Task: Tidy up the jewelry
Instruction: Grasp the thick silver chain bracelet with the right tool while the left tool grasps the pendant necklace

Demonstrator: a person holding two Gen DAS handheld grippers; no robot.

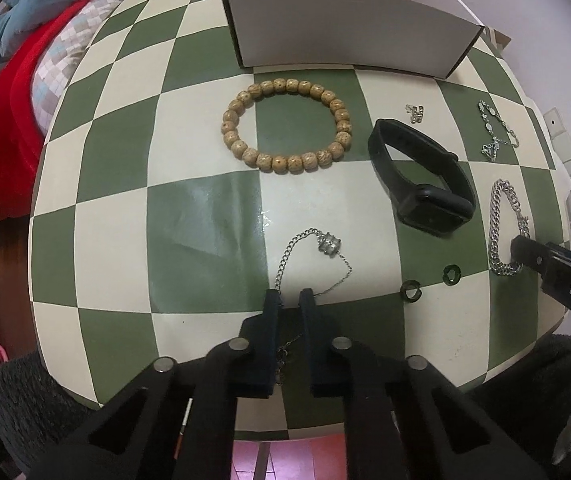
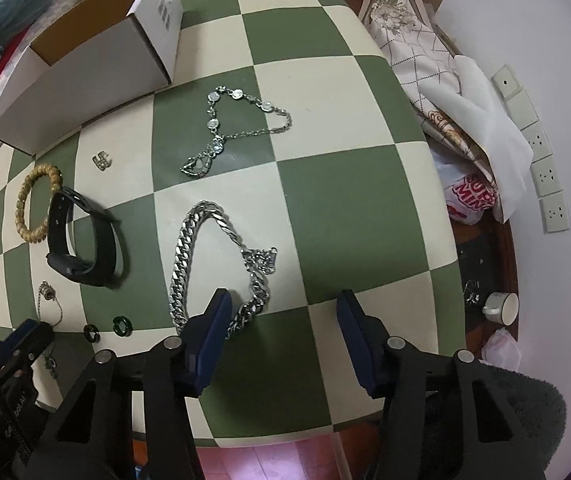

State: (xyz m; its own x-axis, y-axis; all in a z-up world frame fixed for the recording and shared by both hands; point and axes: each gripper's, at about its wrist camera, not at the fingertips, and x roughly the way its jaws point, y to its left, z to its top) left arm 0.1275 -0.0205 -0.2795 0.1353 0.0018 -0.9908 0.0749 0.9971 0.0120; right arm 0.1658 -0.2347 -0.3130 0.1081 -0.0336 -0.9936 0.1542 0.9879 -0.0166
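Note:
On the green-and-cream checkered table [image 1: 205,216] lie a wooden bead bracelet [image 1: 285,128], a black smart band [image 1: 421,176], a thick silver chain [image 2: 217,264], a jeweled silver bracelet [image 2: 241,128], a small silver charm [image 1: 415,114], two dark green rings [image 1: 429,284] and a thin silver chain with a charm [image 1: 313,260]. My left gripper [image 1: 289,298] has its fingers close together over the thin chain, which runs between them. My right gripper [image 2: 283,308] is open, its left finger over the thick chain's near end. An open white cardboard box [image 1: 349,28] stands at the back.
Red and blue bedding [image 1: 9,80] lies left of the table. Patterned cloth and a plastic bag [image 2: 445,92] sit at the table's right edge, with wall sockets [image 2: 545,176] behind. A white cup [image 2: 501,308] is on a lower dark surface at right.

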